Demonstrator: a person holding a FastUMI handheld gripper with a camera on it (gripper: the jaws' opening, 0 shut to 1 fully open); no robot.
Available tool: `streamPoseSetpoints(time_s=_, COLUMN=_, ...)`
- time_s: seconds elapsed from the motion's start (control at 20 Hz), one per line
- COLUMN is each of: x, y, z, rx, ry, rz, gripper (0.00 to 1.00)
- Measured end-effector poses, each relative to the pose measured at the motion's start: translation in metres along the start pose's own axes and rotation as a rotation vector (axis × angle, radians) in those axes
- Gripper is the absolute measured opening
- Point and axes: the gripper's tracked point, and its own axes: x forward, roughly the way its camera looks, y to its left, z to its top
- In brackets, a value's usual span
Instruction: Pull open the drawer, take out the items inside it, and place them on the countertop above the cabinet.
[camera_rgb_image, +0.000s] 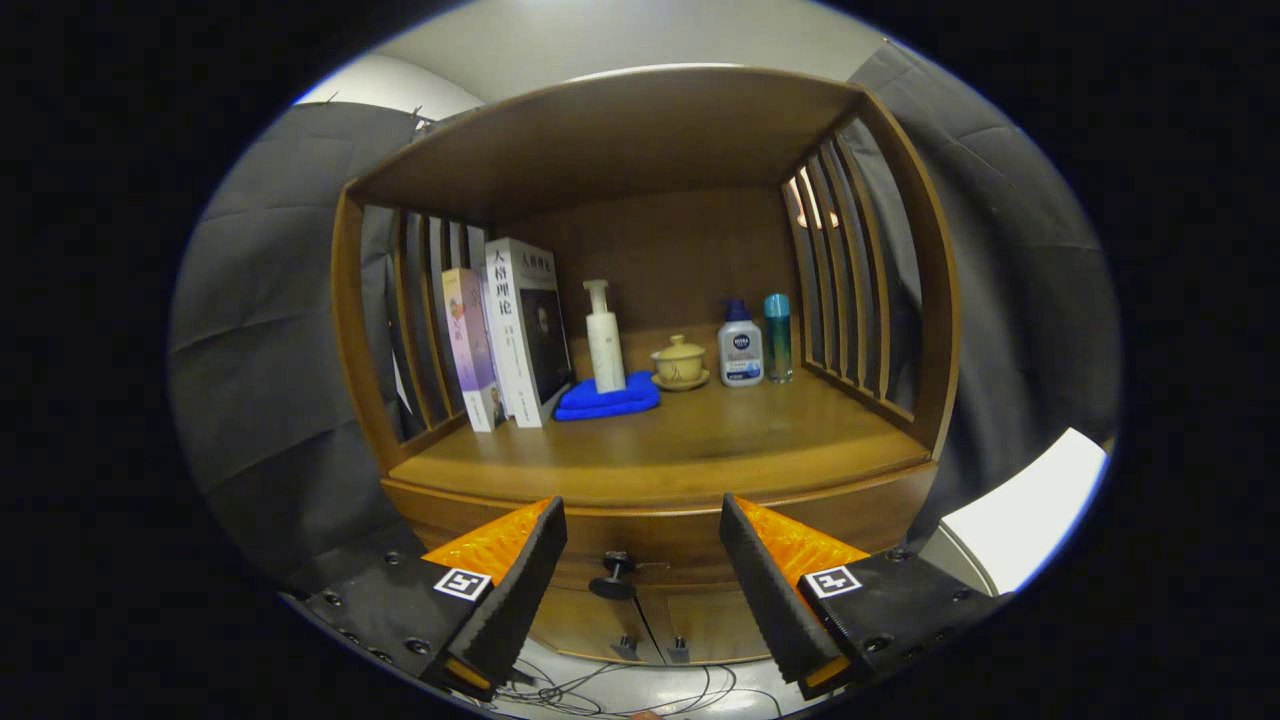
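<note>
A wooden cabinet stands ahead of me with its drawer (660, 535) shut under the countertop (680, 445). The drawer's small dark knob (616, 566) sits in the gap between my two fingers, a little beyond them. My gripper (643, 520) is open, its black and orange fingers (520, 570) spread wide with nothing held. The drawer's contents are hidden.
On the countertop stand two books (505, 335) at the left, a white pump bottle (604, 340) on a blue cloth (607, 398), a yellow lidded cup (680, 362), a white and blue bottle (740, 345) and a teal bottle (778, 335). Slatted side walls and a top shelf enclose it. Cables lie on the floor.
</note>
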Motion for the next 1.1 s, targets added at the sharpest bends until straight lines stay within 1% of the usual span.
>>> streamPoseSetpoints(time_s=0.3, x=0.023, y=0.006, z=-0.054, rx=-0.023, ry=0.080, rz=-0.009, gripper=0.98)
streamPoseSetpoints(time_s=0.5, x=0.033, y=0.005, z=-0.074, rx=-0.078, ry=0.099, rz=-0.043, gripper=0.98)
streamPoseSetpoints(time_s=0.55, x=0.035, y=0.008, z=-0.077, rx=-0.082, ry=0.099, rz=-0.033, gripper=0.98)
streamPoseSetpoints(time_s=0.7, x=0.041, y=0.011, z=-0.088, rx=-0.092, ry=0.114, rz=-0.042, gripper=0.98)
streamPoseSetpoints(time_s=0.8, x=0.045, y=0.015, z=-0.096, rx=-0.103, ry=0.129, rz=-0.044, gripper=0.91)
streamPoseSetpoints(time_s=0.85, x=0.047, y=0.017, z=-0.099, rx=-0.104, ry=0.132, rz=-0.040, gripper=0.89)
streamPoseSetpoints(time_s=0.95, x=0.050, y=0.023, z=-0.100, rx=-0.099, ry=0.130, rz=-0.028, gripper=0.79)
streamPoseSetpoints(time_s=1.0, x=0.052, y=0.028, z=-0.102, rx=-0.097, ry=0.131, rz=-0.010, gripper=0.72)
streamPoseSetpoints(time_s=1.1, x=0.054, y=0.027, z=-0.102, rx=-0.123, ry=0.129, rz=-0.026, gripper=0.59)
